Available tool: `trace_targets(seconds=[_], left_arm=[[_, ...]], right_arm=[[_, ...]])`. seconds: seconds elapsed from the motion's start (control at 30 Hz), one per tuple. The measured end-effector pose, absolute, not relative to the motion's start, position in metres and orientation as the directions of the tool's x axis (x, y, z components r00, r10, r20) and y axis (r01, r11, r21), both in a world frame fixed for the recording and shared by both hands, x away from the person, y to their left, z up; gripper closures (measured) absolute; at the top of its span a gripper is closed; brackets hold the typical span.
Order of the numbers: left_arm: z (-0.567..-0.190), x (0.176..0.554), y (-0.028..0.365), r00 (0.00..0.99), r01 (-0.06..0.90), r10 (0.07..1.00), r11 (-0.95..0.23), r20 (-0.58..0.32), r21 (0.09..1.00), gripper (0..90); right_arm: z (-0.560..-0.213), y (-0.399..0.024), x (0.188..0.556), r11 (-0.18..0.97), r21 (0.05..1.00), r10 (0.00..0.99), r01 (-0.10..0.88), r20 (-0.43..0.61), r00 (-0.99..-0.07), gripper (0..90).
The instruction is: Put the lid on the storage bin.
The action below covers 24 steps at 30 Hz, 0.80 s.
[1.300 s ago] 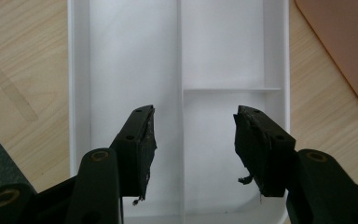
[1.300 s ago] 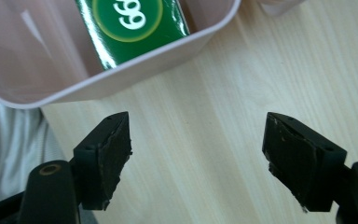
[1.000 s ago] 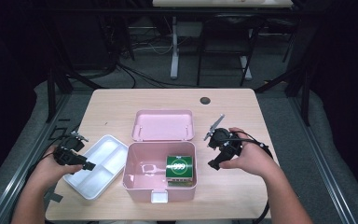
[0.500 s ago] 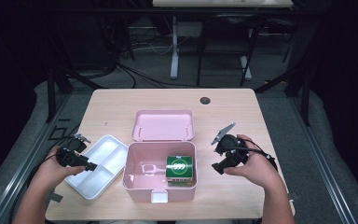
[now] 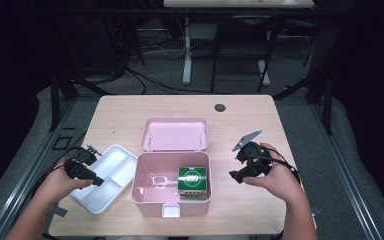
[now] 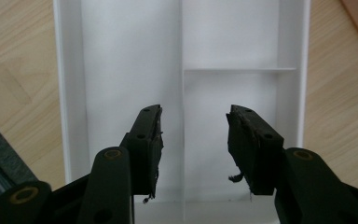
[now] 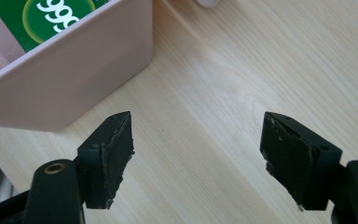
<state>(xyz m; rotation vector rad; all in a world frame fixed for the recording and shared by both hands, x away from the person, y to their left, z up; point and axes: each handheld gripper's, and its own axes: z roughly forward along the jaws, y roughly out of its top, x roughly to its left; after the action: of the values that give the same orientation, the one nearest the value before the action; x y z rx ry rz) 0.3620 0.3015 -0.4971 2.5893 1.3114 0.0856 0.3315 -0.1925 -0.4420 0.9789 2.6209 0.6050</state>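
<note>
Left tool over white tray, jaws just closing in, straddling tray divider, not yet pinching. Right tool spread, empty, now lower beside pink box. Tray likely goes into box next.

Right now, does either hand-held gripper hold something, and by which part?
Nothing is held. The left hand-held gripper has been closing over the white tray's divider; the right hand-held gripper is open.
</note>
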Motion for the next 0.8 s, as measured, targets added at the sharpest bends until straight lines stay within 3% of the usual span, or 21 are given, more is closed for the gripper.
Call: trace_targets(seconds=[0.27, 0.8], left_arm=[[-0.493, 0.371, 0.303, 0.599, 0.787, 0.798, -0.573, -0.065, 0.229, 58.7], [-0.516, 0.387, 0.287, 0.6, 0.799, 0.797, -0.592, -0.067, 0.105, 72.0]], right_arm=[[-0.442, -0.194, 0.333, 0.661, 0.49, 0.695, 0.569, -0.112, -0.711, 25.2], [-0.445, -0.195, 0.333, 0.66, 0.482, 0.7, 0.576, -0.116, -0.705, 25.2]])
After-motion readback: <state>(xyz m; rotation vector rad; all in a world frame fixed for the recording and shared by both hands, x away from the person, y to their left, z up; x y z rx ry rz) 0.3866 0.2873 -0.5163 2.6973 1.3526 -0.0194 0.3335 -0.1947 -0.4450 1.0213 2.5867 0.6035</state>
